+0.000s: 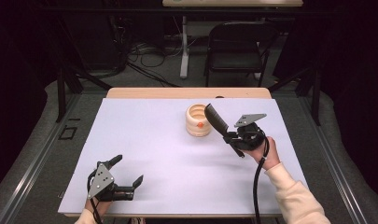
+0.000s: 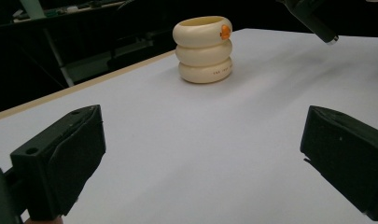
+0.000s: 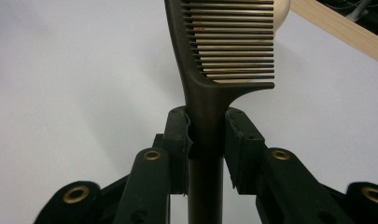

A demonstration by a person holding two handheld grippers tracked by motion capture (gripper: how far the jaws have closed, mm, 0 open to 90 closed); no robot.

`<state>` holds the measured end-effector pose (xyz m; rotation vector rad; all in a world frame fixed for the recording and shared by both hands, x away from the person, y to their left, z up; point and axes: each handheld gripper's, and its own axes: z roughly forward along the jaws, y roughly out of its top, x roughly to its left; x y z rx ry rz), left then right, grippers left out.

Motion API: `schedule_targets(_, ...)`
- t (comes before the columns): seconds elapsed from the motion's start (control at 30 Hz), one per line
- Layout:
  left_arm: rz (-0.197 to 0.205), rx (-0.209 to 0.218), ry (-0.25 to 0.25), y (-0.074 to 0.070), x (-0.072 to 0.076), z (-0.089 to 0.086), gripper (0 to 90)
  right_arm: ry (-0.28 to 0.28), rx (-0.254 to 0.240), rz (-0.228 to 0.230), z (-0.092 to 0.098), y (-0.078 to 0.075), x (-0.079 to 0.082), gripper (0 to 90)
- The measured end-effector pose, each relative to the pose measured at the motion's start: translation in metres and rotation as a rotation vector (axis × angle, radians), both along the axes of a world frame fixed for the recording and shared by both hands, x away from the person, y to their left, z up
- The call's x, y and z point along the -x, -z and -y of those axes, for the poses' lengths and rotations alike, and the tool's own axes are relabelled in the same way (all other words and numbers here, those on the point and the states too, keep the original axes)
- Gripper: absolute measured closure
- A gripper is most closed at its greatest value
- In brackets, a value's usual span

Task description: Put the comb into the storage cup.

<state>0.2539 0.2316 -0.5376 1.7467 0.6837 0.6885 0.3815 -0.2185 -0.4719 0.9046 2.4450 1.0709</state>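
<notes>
Comb in the right gripper is the thing in hand, and the work looks like dropping it into the cream ribbed holder.

Going from biggest down: the white table sheet lies under both grippers, with plenty of bare surface around the holder. The holder, a stack of three rounded rings with an open top and a small orange spot on its upper ring, stands just ahead of the right gripper and to its left, and far ahead of the left gripper. The comb is dark, its toothed end rising up past the holder's rim in the high view, its handle end sticking out below the jaws. In the right gripper view the jaws pinch the handle just beneath the first teeth, squarely and tightly.

To do this step well, I judge the comb needs turning so one end points down over the opening (the handle end seems the easier fit), then lowering straight in before letting go. The holder looks light and could tip if the comb pushes its wall sideways.

The left gripper rests low near the table's near edge, jaws spread wide and holding nothing; it could steady the holder.
</notes>
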Motion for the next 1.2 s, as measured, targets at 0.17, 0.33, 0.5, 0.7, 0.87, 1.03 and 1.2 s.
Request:
schedule_targets(0.17,0.001,0.003,0.0,0.0,0.0,0.0,0.3,0.003,-0.012,0.011,-0.001,-0.004,-0.003,72.0)
schedule_targets(0.33,-0.001,0.006,-0.001,0.0,0.0,0.0,0.2,-0.001,-0.018,0.022,-0.002,-0.005,-0.006,72.1)
schedule_targets(0.5,0.002,0.009,-0.002,0.0,0.0,0.0,0.2,0.0,-0.029,0.023,-0.003,-0.006,-0.008,72.1)
schedule_targets(0.7,-0.001,0.011,0.0,0.0,-0.001,-0.001,0.2,0.003,-0.055,0.036,-0.004,-0.01,-0.011,72.1)
schedule_targets(0.87,0.0,0.01,0.001,0.0,-0.001,-0.001,0.2,0.005,-0.061,0.038,-0.007,-0.01,-0.012,72.1)
schedule_targets(1.03,0.001,0.009,0.001,0.0,-0.001,-0.001,0.3,0.001,-0.061,0.046,-0.008,-0.011,-0.012,72.1)
schedule_targets(1.2,-0.001,0.007,0.004,0.0,-0.001,0.0,0.2,0.001,-0.063,0.051,-0.007,-0.012,-0.012,72.1)
